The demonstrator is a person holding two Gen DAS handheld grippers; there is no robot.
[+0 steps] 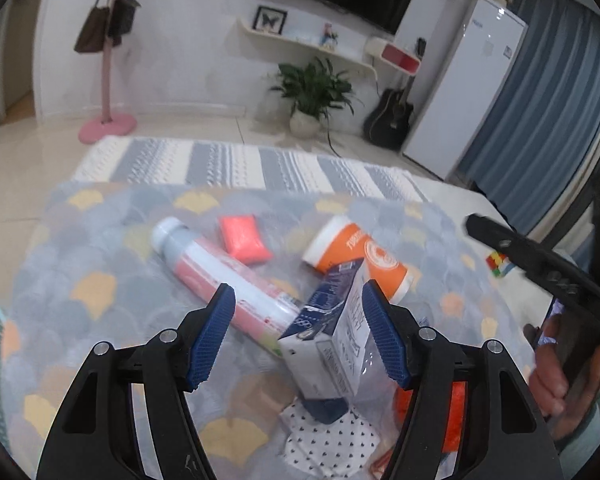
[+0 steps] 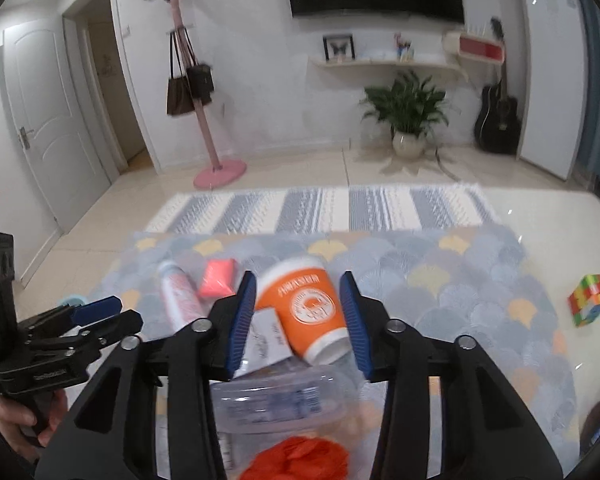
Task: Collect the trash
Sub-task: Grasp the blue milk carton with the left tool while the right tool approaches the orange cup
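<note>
Currently, by item:
Left gripper [image 1: 298,334]: fingers spread wide, hanging over the table; the blue-and-white carton [image 1: 332,340] sits between the blue pads, close to the right pad; contact cannot be told.
Right gripper [image 2: 298,324]: fingers spread, nothing pinched; the orange paper cup [image 2: 308,312] lies on its side between them.
Trash: a pink-and-white tube [image 1: 224,276], a small pink packet [image 1: 244,238], a clear plastic bottle [image 2: 280,400], an orange plastic bag [image 2: 300,460] and a dotted wrapper [image 1: 332,444], clustered on the patterned tablecloth [image 1: 92,288].
Elsewhere: a colour cube [image 2: 590,300] sits well apart, to the right.
</note>
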